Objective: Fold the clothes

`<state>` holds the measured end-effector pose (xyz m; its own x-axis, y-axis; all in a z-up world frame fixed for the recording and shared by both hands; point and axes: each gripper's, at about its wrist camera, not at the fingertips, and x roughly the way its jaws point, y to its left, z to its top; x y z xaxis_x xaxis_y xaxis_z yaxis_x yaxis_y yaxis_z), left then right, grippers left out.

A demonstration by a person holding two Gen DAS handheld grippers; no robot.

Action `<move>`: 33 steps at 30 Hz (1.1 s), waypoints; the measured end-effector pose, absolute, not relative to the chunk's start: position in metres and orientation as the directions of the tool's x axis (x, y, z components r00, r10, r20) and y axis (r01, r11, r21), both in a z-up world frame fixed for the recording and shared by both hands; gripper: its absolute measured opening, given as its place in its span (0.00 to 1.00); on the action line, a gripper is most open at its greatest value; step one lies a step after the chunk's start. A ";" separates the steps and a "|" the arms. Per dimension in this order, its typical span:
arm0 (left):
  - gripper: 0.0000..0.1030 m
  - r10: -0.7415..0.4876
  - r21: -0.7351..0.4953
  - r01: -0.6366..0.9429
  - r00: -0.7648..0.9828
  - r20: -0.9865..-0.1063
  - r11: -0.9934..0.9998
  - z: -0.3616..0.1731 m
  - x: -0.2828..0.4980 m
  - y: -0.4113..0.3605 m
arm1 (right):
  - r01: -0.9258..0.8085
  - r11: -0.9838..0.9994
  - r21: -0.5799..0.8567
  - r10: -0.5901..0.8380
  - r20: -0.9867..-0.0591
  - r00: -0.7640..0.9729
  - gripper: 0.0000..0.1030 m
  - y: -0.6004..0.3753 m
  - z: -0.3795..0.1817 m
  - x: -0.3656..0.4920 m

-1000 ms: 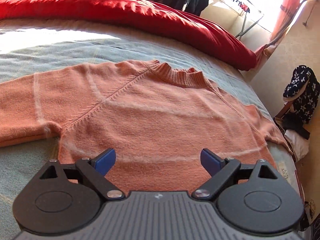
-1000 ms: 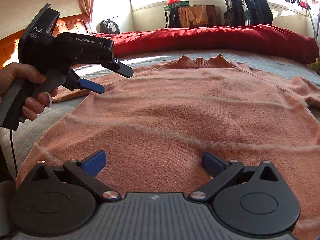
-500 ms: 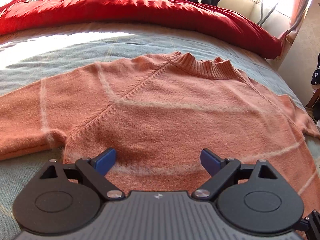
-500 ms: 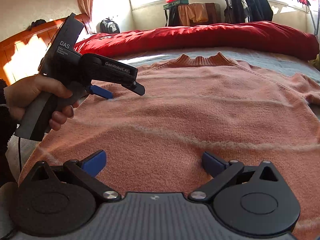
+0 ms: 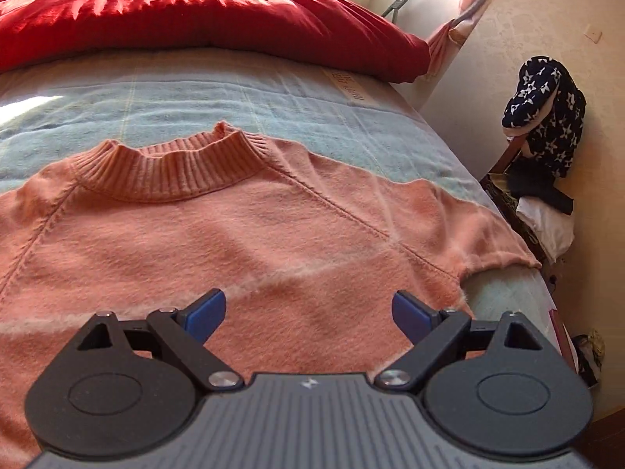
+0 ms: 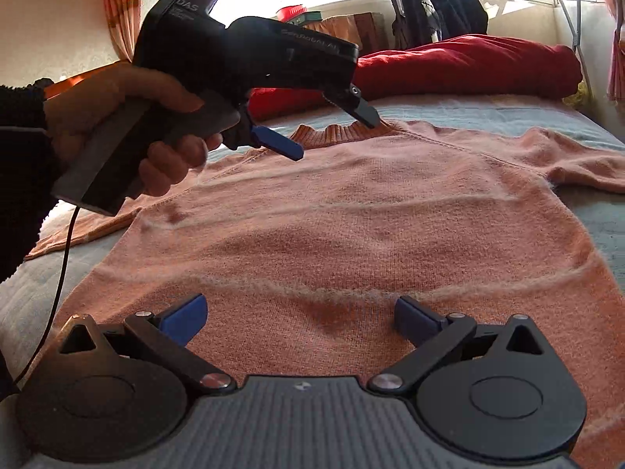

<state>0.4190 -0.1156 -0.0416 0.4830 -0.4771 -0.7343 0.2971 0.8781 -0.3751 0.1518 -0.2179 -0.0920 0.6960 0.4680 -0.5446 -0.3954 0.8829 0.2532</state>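
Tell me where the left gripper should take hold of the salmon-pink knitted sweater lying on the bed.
Probably the short sleeve's hem edge of the salmon-pink knitted sweater, approached from the bed's outer side. It lies flat, its thin edge exposed, and the open left gripper already points toward it.

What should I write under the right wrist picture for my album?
Open left gripper hovers over a flat peach knitted sweater on the bed.

One salmon-pink sweater (image 5: 242,234), one red duvet (image 5: 203,19), one blue-grey bed sheet (image 5: 195,105), two grippers: left (image 5: 308,310), right (image 6: 300,314).
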 end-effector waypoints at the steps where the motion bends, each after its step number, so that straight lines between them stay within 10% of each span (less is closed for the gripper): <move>1: 0.89 -0.477 -0.382 0.288 0.471 -0.742 0.878 -0.048 0.429 -0.121 | -0.399 0.882 0.251 0.470 -0.543 0.696 1.00 -0.219 -0.093 0.152; 12: 0.92 -0.254 -0.153 0.214 0.603 -0.756 0.965 -0.073 0.498 -0.147 | -0.423 0.865 0.270 0.501 -0.525 0.688 1.00 -0.225 -0.098 0.160; 21: 0.92 -0.453 -0.346 0.292 0.580 -0.677 0.892 -0.038 0.493 -0.146 | -0.429 0.862 0.270 0.506 -0.505 0.699 1.00 -0.225 -0.102 0.158; 33: 0.96 -0.283 -0.163 0.242 0.632 -0.722 0.956 -0.075 0.526 -0.176 | -0.441 0.793 0.420 0.602 -0.428 0.675 1.00 -0.248 -0.108 0.166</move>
